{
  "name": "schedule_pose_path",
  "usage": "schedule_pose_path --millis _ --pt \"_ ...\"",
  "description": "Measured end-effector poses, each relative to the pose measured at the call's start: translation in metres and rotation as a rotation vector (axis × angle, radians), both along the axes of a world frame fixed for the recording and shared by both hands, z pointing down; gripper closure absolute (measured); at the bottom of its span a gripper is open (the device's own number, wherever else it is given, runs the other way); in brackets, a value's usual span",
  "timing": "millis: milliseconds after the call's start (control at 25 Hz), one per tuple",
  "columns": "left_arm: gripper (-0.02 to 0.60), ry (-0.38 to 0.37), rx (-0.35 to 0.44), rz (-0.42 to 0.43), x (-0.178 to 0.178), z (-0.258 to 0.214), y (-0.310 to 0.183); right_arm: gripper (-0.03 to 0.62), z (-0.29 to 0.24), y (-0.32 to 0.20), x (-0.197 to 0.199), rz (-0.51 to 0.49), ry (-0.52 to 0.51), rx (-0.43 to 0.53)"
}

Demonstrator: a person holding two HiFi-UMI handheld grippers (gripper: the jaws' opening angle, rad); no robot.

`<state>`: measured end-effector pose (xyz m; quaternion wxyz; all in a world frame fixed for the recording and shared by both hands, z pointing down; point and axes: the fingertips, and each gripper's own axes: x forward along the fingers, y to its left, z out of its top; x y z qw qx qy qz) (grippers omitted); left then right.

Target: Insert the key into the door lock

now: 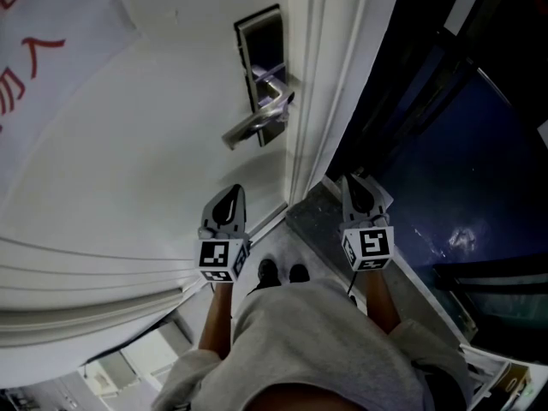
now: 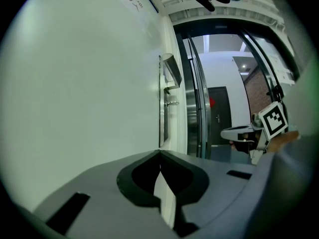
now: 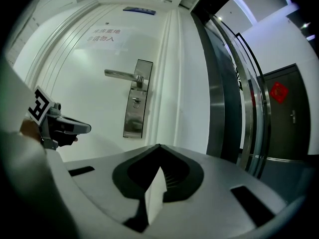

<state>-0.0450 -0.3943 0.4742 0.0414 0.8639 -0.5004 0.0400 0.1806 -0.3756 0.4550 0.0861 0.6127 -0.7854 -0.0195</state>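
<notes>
A steel lock plate (image 1: 261, 67) with a lever handle (image 1: 254, 124) sits on the white door (image 1: 154, 144), near its right edge. In the right gripper view the lock plate (image 3: 135, 101) faces me, with the keyhole (image 3: 135, 102) under the lever (image 3: 122, 74). My left gripper (image 1: 235, 190) hovers short of the door below the handle, jaws shut, with nothing visible between them. My right gripper (image 1: 350, 180) is by the door frame, also shut and empty-looking. No key shows in any view. The left gripper view shows the door edge-on, with the lock plate (image 2: 163, 103).
A paper notice with red characters (image 1: 34, 67) hangs on the door at upper left. Right of the white frame (image 1: 312, 101) stand dark metal and glass panels (image 1: 445, 169). The person's shoes (image 1: 281, 274) are on the floor by the threshold.
</notes>
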Motion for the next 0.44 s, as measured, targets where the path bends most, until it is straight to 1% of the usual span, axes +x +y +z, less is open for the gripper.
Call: schedule_pose_path --millis 160,280,440 --pt "0.563 -0.005 -0.016 -0.003 -0.0019 0.0049 0.0009 0.574 0.0021 -0.0013 -0.0026 -0.003 0.004 -0.005" --pt "0.563 -0.003 -0.002 -0.002 -0.0015 0.0016 -0.0003 0.574 0.0036 -0.0021 -0.0039 -0.006 0.004 -0.008" --pt "0.563 0.001 -0.009 -0.008 -0.0036 0.0027 -0.0012 0.574 0.0043 -0.0038 -0.0053 -0.007 0.007 -0.01"
